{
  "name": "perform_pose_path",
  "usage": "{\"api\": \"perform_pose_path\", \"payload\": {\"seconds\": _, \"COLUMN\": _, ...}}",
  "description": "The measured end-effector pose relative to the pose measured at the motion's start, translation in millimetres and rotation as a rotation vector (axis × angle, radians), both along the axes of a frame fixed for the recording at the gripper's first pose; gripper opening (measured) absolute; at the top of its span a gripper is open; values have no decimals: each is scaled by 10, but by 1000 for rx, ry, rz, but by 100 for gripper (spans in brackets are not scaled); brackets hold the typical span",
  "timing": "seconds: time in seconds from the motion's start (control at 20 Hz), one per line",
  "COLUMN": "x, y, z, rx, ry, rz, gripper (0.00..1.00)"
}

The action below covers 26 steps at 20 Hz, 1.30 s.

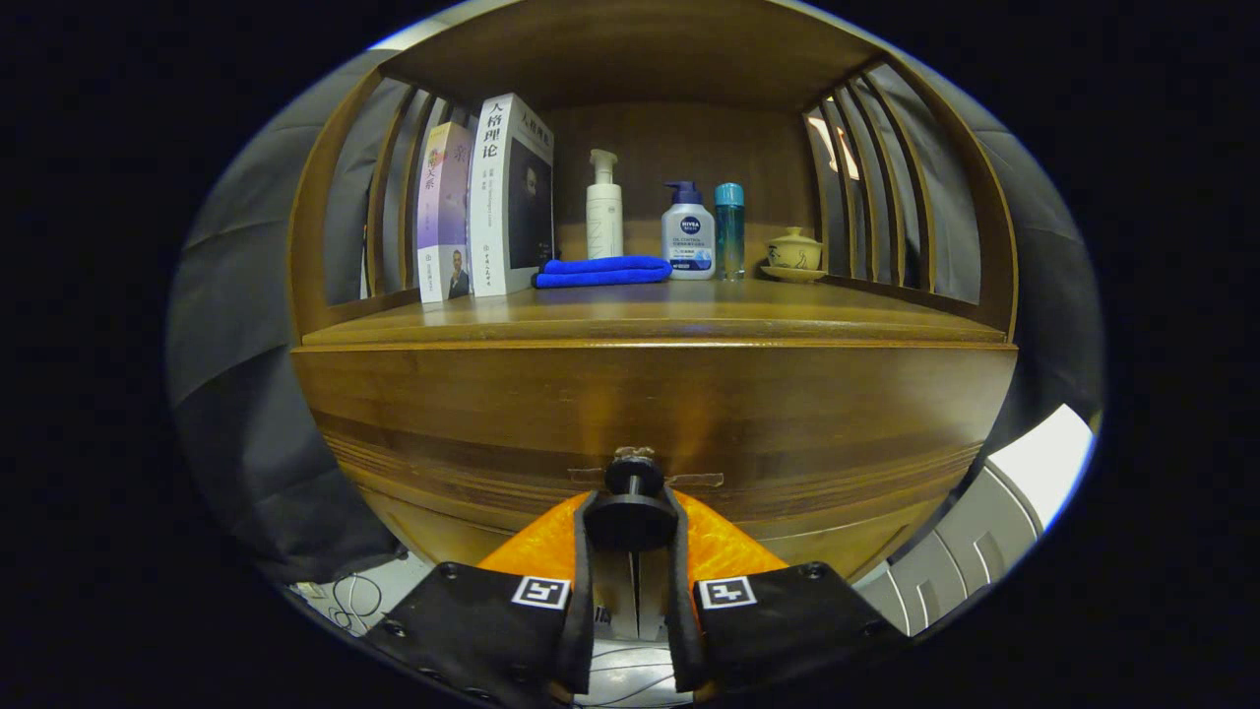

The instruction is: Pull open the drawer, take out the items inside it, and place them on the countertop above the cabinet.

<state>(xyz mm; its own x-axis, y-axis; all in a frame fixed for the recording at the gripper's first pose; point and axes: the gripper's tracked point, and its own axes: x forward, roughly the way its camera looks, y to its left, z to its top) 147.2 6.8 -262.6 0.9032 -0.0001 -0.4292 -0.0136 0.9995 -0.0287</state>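
Gripping the drawer knob [633, 475], hand-held gripper [631, 517] closed on it, wooden cabinet countertop [650, 317] holding books [484, 202], bottles.

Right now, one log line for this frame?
stage: drawer pull | claw: shut on knob | drawer: closed | countertop: books, towel, bottles, teacup

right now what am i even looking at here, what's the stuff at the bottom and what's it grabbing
This is a camera riding on a hand-held gripper, looking forward along its two jaws at the bottom. The jaws sit on either side of a round dark knob on the drawer front of a wooden cabinet; they look closed on it. The drawer is not yet pulled out. On the countertop above stand two books, a folded blue cloth, three bottles and a small lidded cup.
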Motion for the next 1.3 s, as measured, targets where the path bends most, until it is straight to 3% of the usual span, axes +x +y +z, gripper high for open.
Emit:
{"api": "perform_pose_path", "payload": {"seconds": 0.5, "x": -176, "y": -3, "z": 24, "rx": -1, "ry": -12, "rz": 6, "gripper": 34}}
{"api": "perform_pose_path", "payload": {"seconds": 1.3, "x": -923, "y": 0, "z": 97, "rx": -55, "ry": -2, "rz": 71, "gripper": 34}}
